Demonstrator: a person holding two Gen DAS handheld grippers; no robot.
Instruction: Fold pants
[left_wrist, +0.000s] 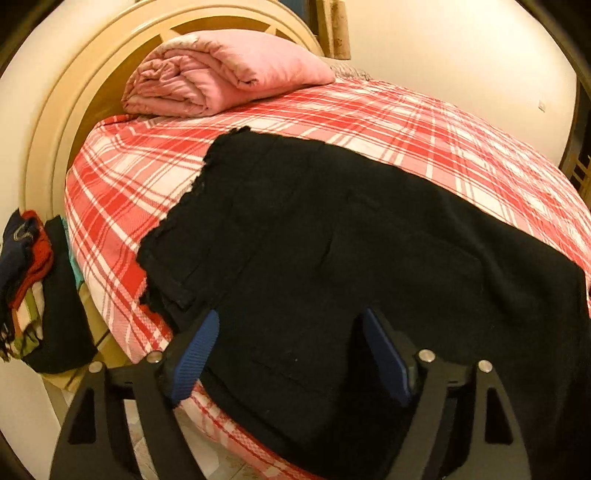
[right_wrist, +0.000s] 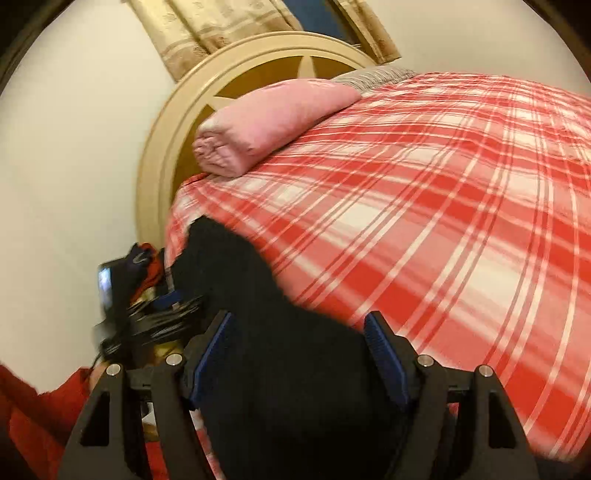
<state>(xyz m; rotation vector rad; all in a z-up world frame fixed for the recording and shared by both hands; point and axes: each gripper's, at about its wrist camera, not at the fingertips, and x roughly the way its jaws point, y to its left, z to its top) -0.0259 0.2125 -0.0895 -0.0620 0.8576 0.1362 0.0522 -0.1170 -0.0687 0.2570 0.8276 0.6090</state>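
Bed with red plaid cover (left_wrist: 369, 122) fills both views; headboard (left_wrist: 110, 74) at 11 o'clock, rolled pink quilt (left_wrist: 221, 70) at 12 against it.

Black pants (left_wrist: 332, 240) lie flat across the near half of the cover, frayed cuffs toward 10 o'clock, bulk spilling off the near edge at 5 o'clock.

Heap of mixed clothes (left_wrist: 33, 280) off the bed at 9 o'clock, well apart. Leave it.

My left gripper (left_wrist: 288, 328): jaws wide, hovering over black cloth, nothing pinched. My right gripper (right_wrist: 297, 332): jaws wide too, black cloth between the blue pads (right_wrist: 380, 350), but whether they press it I cannot tell; likely not.

Judgement: grasp stage. Do it well by lowering both onto one edge, pinching a single layer each, matching heights, then carrying the edge over evenly so no slack bunches.
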